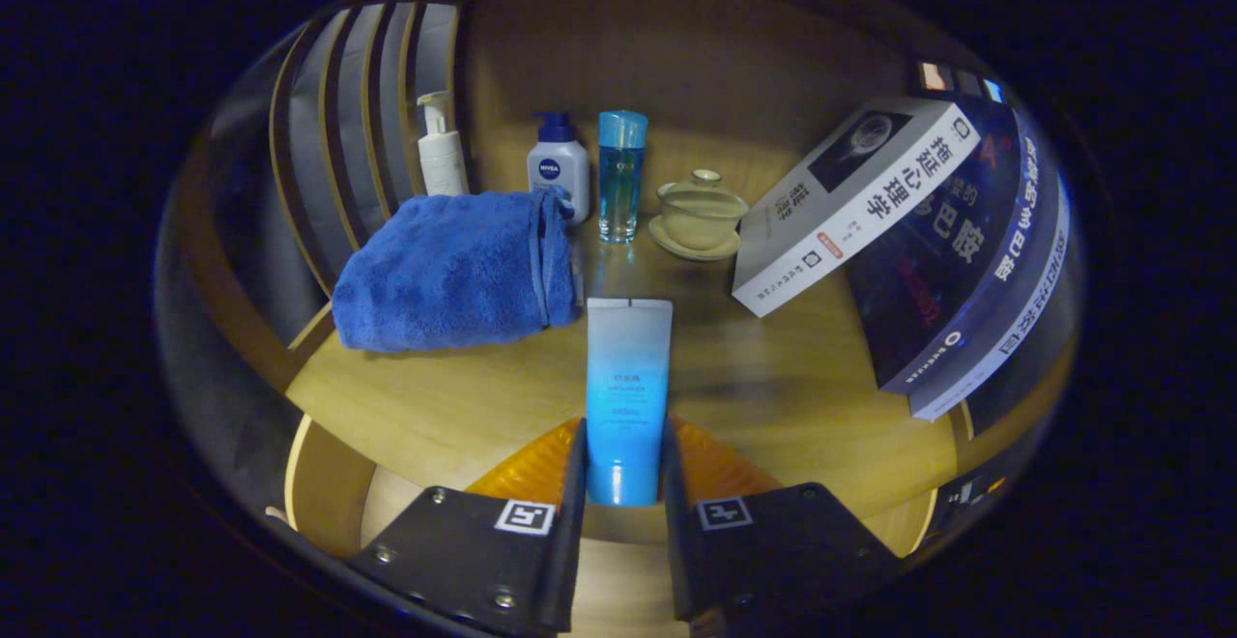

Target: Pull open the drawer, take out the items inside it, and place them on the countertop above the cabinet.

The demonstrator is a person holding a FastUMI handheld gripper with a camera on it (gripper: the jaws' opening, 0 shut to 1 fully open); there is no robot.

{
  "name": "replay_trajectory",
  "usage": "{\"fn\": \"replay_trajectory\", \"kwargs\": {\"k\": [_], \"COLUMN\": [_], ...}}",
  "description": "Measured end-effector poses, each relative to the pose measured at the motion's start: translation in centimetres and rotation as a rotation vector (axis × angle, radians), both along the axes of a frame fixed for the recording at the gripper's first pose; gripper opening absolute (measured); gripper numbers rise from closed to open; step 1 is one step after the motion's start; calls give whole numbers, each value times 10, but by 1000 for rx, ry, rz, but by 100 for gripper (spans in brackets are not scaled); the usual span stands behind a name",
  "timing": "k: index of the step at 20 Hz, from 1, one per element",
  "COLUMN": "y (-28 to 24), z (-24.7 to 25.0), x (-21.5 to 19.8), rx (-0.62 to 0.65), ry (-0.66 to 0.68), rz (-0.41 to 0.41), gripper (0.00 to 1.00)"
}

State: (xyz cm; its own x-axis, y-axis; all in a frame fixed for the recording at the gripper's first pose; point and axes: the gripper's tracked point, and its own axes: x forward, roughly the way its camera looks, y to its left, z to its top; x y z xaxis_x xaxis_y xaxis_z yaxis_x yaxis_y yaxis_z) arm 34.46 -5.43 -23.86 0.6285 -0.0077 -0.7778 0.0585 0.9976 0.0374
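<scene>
A blue squeeze tube (626, 396) stands up between my fingers, cap end down. My gripper (623, 464) is shut on the tube near its cap, both fingers pressing its sides. The tube hangs over the front part of the wooden countertop (773, 396). A folded blue towel (454, 271) lies on the countertop just beyond the tube and to its left.
At the back of the countertop stand a white pump bottle (441, 150), a white bottle with a dark blue cap (559, 169), a clear blue bottle (619, 179) and a lidded tea cup on a saucer (700, 217). Books (850, 203) lean at the right.
</scene>
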Motion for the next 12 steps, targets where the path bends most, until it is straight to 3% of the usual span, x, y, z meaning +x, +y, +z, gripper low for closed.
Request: {"fn": "replay_trajectory", "kwargs": {"k": [6, 7, 8, 12], "y": [-1, -1, 0, 8], "z": [4, 5, 7, 32], "x": [3, 3, 3, -1], "rx": [-62, -71, -74, -43], "ry": [-49, -59, -71, -170], "rz": [0, 7, 13, 0], "gripper": [44, 47, 59, 63]}}
